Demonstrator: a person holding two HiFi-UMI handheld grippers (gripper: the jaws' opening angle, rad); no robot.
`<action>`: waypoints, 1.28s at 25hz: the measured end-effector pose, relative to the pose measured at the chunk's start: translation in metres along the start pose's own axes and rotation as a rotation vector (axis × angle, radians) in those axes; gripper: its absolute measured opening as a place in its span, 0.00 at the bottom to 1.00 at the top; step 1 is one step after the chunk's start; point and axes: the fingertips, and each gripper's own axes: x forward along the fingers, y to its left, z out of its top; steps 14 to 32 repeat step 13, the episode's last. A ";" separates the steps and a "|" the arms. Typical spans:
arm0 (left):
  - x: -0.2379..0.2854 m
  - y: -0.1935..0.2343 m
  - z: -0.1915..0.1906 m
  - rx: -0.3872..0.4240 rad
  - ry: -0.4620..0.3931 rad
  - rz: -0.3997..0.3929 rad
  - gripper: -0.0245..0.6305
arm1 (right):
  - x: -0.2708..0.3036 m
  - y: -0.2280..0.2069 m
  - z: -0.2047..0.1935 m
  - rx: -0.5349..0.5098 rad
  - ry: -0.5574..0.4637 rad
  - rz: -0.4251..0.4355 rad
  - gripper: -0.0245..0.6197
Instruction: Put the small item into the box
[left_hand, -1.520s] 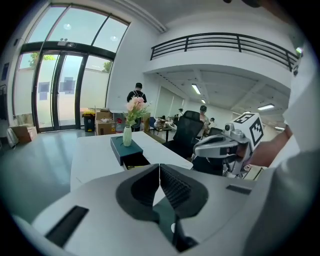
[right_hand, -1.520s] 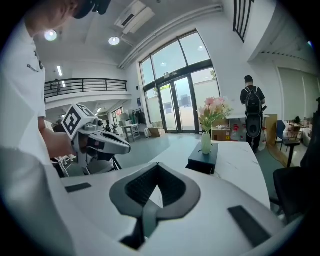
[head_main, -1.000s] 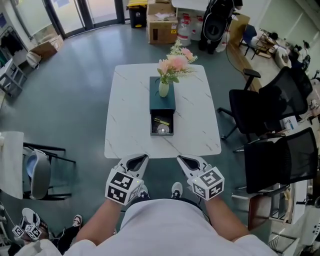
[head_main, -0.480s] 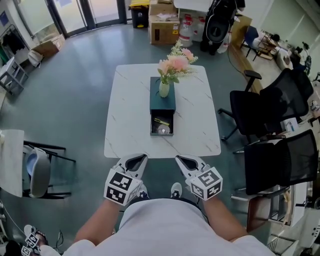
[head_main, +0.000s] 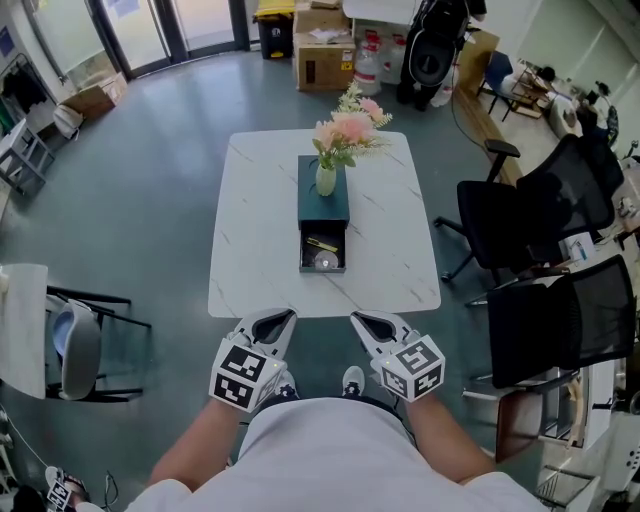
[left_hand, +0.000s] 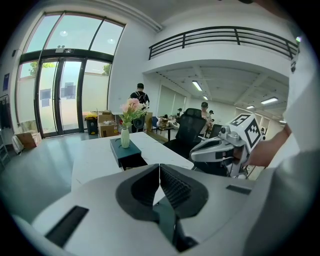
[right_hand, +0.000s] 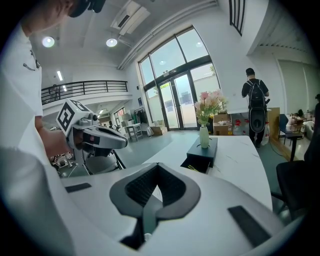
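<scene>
A dark teal box (head_main: 324, 196) stands in the middle of the white table (head_main: 260, 240), with a vase of pink flowers (head_main: 326, 178) on top. Its drawer (head_main: 324, 252) is pulled out toward me and holds a round silvery item (head_main: 324, 262) and a thin yellow one (head_main: 322, 243). My left gripper (head_main: 283, 314) and right gripper (head_main: 356, 318) hover side by side short of the table's near edge, close to my body. Both are shut with nothing between the jaws. The left gripper view shows its shut jaws (left_hand: 159, 167) and the box (left_hand: 123, 148) ahead. In the right gripper view, its shut jaws (right_hand: 157, 166) point toward the drawer (right_hand: 198, 163).
Black office chairs (head_main: 540, 230) stand to the right of the table. A chair (head_main: 80, 345) sits at the left. Cardboard boxes (head_main: 325, 50) are stacked beyond the far edge. A person with a backpack (right_hand: 256, 107) stands far behind the table.
</scene>
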 end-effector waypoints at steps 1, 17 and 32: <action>0.000 0.000 0.000 0.001 0.000 -0.001 0.06 | 0.000 0.001 0.000 0.001 0.000 -0.001 0.06; -0.004 0.002 -0.002 0.006 -0.004 -0.014 0.06 | 0.002 0.005 -0.001 0.003 0.003 -0.012 0.06; -0.004 0.002 -0.002 0.006 -0.004 -0.014 0.06 | 0.002 0.005 -0.001 0.003 0.003 -0.012 0.06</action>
